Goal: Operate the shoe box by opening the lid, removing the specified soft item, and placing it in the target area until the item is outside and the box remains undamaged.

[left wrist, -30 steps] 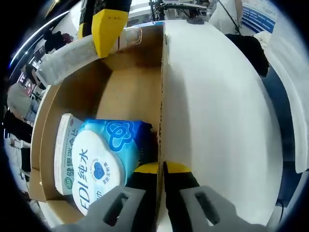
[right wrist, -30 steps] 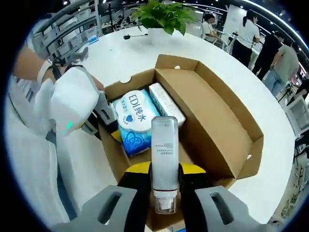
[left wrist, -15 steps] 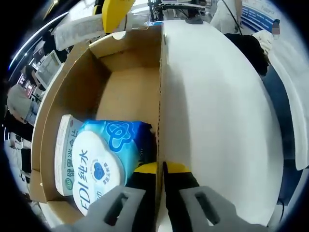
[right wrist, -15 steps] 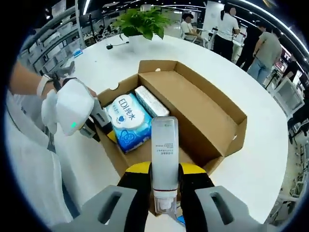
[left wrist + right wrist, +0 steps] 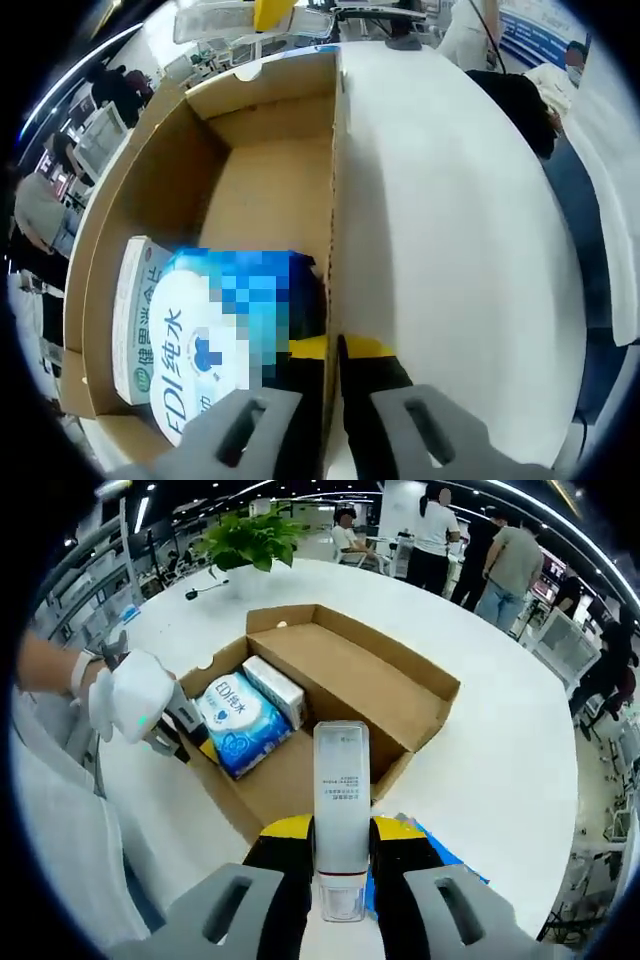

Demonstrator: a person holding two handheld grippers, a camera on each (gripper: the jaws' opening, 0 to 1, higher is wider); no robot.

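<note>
The tube (image 5: 341,820) stood upright between the right gripper's (image 5: 340,855) jaws, clamped near its lower end, lifted clear above the box (image 5: 395,695) and nearer that gripper than the box's closest wall. In the left gripper view the same tube showed at the far end of the box, high and beyond its rim (image 5: 225,18), with the right gripper's yellow tip on it.

The box sat open on the white table (image 5: 500,750), no lid over it. Inside, at the end toward the left gripper (image 5: 333,350), lay a blue wipes pack (image 5: 238,725) with a white carton (image 5: 275,690) just beside it; the rest of the floor was bare cardboard. The left gripper's jaws stood together on the box's side wall (image 5: 335,200), one inside and one outside, pinching the wall and steadying the box.

The step in hand seemed to be the carry: the item was out of the box and on its way to a target area. A blue patch (image 5: 440,855) showed just right of the right gripper's jaws, low on the table; whether that was the target I could not tell. The next move likely called for lowering the tube onto the table away from the box and parting the jaws once it rested, while the left gripper held the wall without crushing it.
</note>
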